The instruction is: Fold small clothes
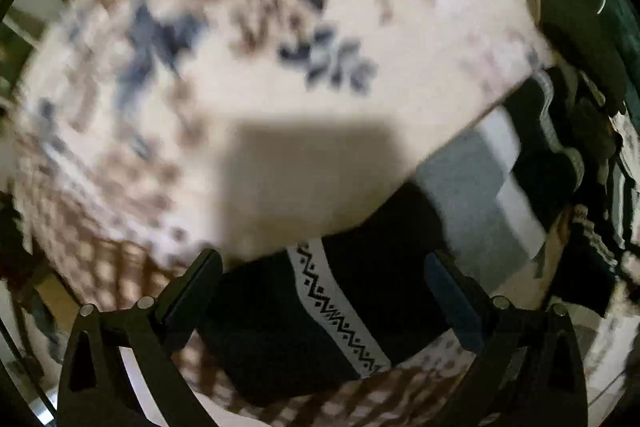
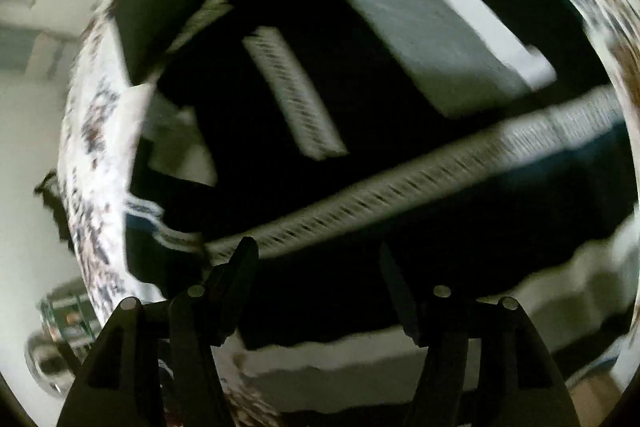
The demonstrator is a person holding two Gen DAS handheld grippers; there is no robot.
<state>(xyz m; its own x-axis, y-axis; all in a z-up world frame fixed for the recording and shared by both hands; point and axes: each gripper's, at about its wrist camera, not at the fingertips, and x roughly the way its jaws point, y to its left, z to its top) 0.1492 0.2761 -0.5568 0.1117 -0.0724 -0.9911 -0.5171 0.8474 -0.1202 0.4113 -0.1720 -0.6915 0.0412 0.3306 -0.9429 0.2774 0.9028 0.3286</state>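
Holding both wide open, your left hand-held gripper [image 1: 324, 267] straddles a black sock [image 1: 360, 307] on the rug [image 1: 240, 87]; your right hand-held gripper [image 2: 320, 267] hovers over dark clothes [image 2: 248, 107].

place: home | floor: patterned rug [image 1: 248, 99] ahead of the jaws | dark clothes pile [image 1: 576, 39] to their right | pale wall [image 2: 28, 131]

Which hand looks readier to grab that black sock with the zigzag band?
Probably the left. The sock lies between the open fingers of the left gripper, in clear view. The right gripper, also open, hangs over a blurred dark pile of clothes.
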